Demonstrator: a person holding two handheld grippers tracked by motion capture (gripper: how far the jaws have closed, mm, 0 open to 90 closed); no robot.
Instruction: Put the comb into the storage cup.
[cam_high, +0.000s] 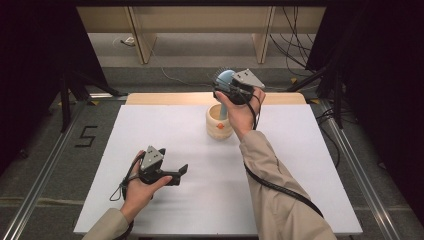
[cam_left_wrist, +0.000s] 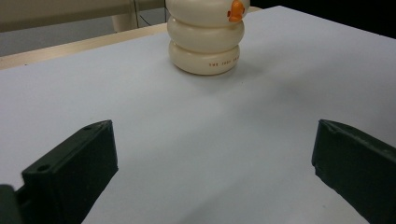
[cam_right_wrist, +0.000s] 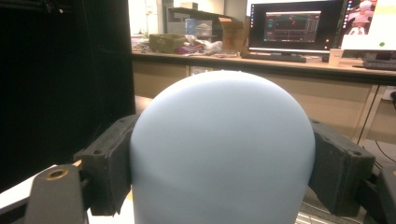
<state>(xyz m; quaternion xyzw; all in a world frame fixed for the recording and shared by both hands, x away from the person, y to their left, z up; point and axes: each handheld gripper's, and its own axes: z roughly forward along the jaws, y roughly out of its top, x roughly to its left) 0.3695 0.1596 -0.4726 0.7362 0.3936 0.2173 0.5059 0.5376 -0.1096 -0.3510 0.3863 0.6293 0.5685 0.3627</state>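
Upper centre of the high view, the right gripper (cam_high: 226, 85) is clasping a blue brush (cam_high: 224, 77) above the cream holder (cam_high: 219, 122). Lower left, the left gripper (cam_high: 181, 172) is hovering, jaws spread over the white table (cam_high: 300, 165).

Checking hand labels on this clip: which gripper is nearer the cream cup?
Right. The right gripper hangs just above the cream cup, clamped on a blue brush. The left gripper rests open, well short of the cup near the table's front.
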